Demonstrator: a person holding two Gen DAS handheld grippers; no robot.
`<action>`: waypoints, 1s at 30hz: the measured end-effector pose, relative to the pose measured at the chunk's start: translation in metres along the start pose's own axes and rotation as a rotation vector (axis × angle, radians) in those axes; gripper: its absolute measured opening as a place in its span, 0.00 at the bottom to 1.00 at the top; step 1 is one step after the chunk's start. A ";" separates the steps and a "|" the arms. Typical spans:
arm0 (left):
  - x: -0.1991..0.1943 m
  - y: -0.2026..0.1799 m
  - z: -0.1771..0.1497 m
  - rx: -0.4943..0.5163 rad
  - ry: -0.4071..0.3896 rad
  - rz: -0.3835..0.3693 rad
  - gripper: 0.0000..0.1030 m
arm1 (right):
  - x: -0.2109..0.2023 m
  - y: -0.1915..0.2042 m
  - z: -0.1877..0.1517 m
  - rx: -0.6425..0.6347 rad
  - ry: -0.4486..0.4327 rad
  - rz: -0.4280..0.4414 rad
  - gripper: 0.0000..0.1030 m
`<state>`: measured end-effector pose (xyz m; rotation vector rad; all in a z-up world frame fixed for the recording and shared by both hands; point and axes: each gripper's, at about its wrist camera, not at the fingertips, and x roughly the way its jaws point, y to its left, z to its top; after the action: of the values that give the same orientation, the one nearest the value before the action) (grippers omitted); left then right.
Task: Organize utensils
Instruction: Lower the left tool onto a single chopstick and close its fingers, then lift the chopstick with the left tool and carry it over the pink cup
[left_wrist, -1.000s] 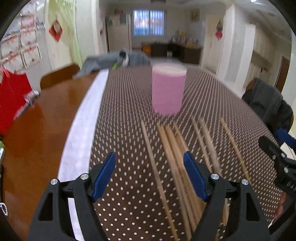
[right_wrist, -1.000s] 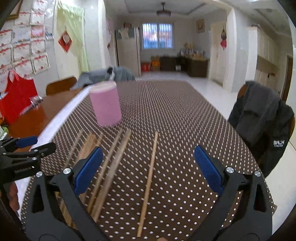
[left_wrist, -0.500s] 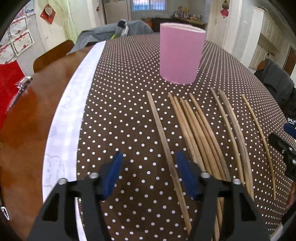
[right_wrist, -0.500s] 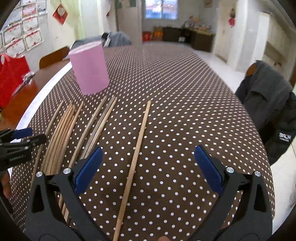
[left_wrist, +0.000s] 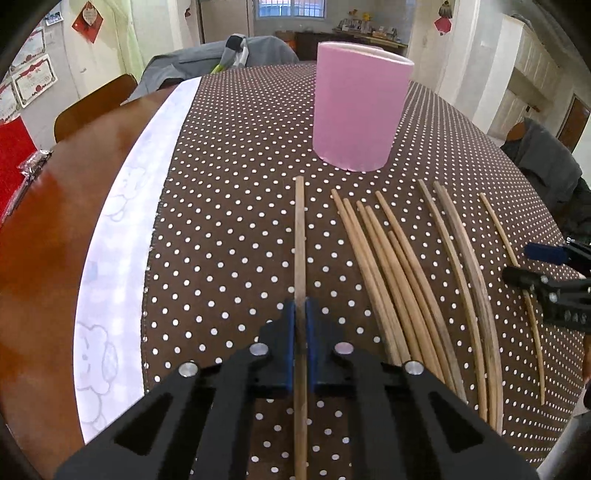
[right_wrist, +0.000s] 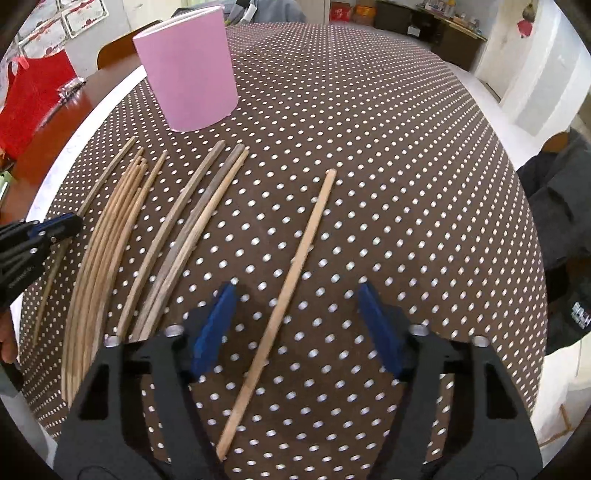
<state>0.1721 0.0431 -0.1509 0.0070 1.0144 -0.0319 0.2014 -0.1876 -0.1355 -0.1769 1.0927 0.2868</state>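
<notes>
Several wooden chopsticks lie side by side on a brown polka-dot tablecloth (left_wrist: 229, 229). My left gripper (left_wrist: 300, 314) is shut on the leftmost chopstick (left_wrist: 300, 236), which points toward a pink cylindrical holder (left_wrist: 356, 107) standing upright beyond it. A bundle of chopsticks (left_wrist: 399, 280) lies to its right. In the right wrist view, my right gripper (right_wrist: 295, 325) is open and straddles a single chopstick (right_wrist: 295, 266) lying apart at the right. The pink holder (right_wrist: 188, 70) stands far left, with the other chopsticks (right_wrist: 122, 236) left of my fingers. The left gripper (right_wrist: 29, 240) shows at the left edge.
Bare wooden table (left_wrist: 48, 221) and a white cloth border (left_wrist: 118, 229) lie left of the tablecloth. A red bag (right_wrist: 29, 96) sits far left. A chair with a dark jacket (right_wrist: 565, 229) stands at the right. Grey clothing (left_wrist: 207, 59) lies at the far end.
My left gripper has lowered and closed on the leftmost chopstick. My right gripper has dropped lower around the single chopstick and narrowed somewhat, still open.
</notes>
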 end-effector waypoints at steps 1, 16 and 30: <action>0.000 0.000 0.001 -0.001 0.001 -0.003 0.06 | 0.001 -0.001 0.003 -0.005 0.010 0.005 0.53; -0.048 -0.006 0.016 -0.018 -0.198 -0.107 0.06 | 0.005 0.013 0.004 -0.065 0.029 0.123 0.06; -0.100 -0.034 0.041 0.018 -0.492 -0.347 0.06 | -0.085 -0.015 0.014 0.020 -0.280 0.275 0.06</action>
<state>0.1532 0.0110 -0.0438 -0.1541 0.5135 -0.3443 0.1816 -0.2100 -0.0530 0.0332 0.8403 0.5302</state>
